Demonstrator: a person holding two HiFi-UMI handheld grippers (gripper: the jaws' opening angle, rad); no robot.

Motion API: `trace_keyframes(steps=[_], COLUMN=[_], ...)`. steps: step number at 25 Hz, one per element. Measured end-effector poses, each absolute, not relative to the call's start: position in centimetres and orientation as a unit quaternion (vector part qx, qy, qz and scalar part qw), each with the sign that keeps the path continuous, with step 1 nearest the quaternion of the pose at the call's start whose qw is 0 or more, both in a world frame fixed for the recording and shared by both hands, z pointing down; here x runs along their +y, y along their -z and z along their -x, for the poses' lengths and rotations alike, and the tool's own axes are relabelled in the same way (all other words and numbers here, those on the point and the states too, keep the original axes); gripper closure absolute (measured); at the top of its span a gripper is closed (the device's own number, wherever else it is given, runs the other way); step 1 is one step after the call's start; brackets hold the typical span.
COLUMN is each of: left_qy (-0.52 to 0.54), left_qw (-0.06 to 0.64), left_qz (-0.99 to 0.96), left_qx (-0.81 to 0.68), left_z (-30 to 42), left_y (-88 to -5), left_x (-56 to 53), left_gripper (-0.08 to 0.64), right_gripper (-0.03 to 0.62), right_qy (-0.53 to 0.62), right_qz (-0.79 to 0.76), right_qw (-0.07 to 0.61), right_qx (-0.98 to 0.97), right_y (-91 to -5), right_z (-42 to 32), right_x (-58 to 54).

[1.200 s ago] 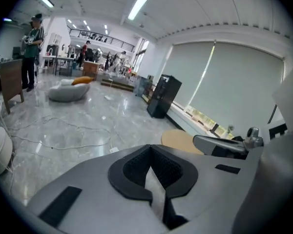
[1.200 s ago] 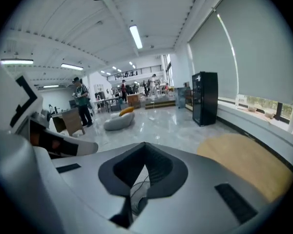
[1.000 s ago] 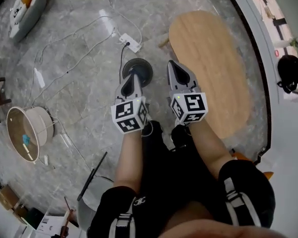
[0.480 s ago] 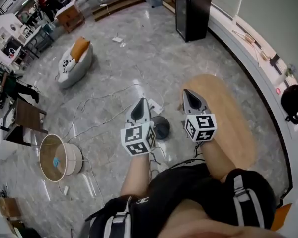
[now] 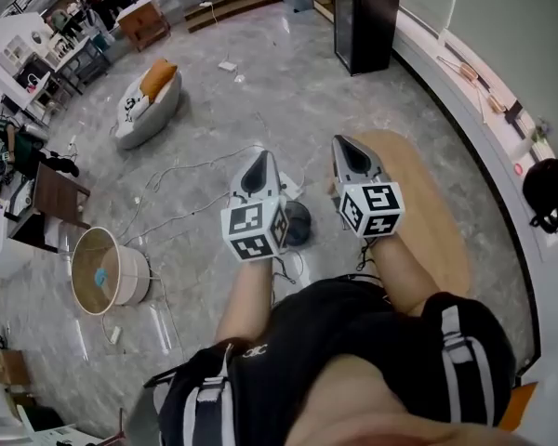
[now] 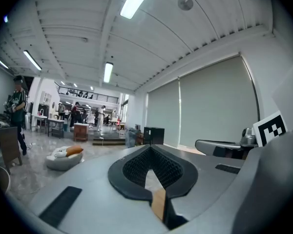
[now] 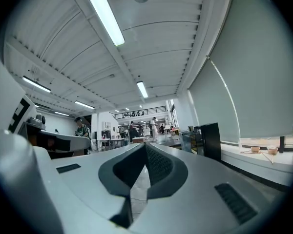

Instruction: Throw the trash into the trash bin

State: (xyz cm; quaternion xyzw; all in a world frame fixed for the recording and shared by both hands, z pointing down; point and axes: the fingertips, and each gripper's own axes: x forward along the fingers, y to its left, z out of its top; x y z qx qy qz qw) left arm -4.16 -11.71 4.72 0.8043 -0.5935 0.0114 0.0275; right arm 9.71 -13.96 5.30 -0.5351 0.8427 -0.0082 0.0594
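Jaws on both your left gripper (image 5: 259,159) and right gripper (image 5: 342,144) are clenched on nothing, pointing level above the floor. Only trash I can spot is a small blue scrap (image 5: 100,275) sitting inside the bin (image 5: 135,282) at the near left. Looks light and flimsy to me, so pinch it gently by an edge.

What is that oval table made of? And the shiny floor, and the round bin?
The oval table looks like wood with a dull finish: it is an even light tan all over. The floor seems to be polished stone or stone-look tile: grey, with pale veins and bright glare patches. The round bin has a smooth cream wall, maybe plastic or metal; it is too small to tell.
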Motion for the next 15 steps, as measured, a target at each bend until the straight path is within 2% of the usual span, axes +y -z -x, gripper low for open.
trace_keyframes(steps=[15], left_qy=[-0.034], left_qw=[0.052], left_qz=[-0.794], left_qx=[-0.605], left_z=[4.0], left_y=[-6.8], left_x=[-8.9], left_gripper=[0.548], right_gripper=[0.581], right_qy=[0.015], right_qz=[0.509], right_qw=[0.058], right_qx=[0.858], right_y=[-6.3], right_z=[-9.1], right_x=[-11.5])
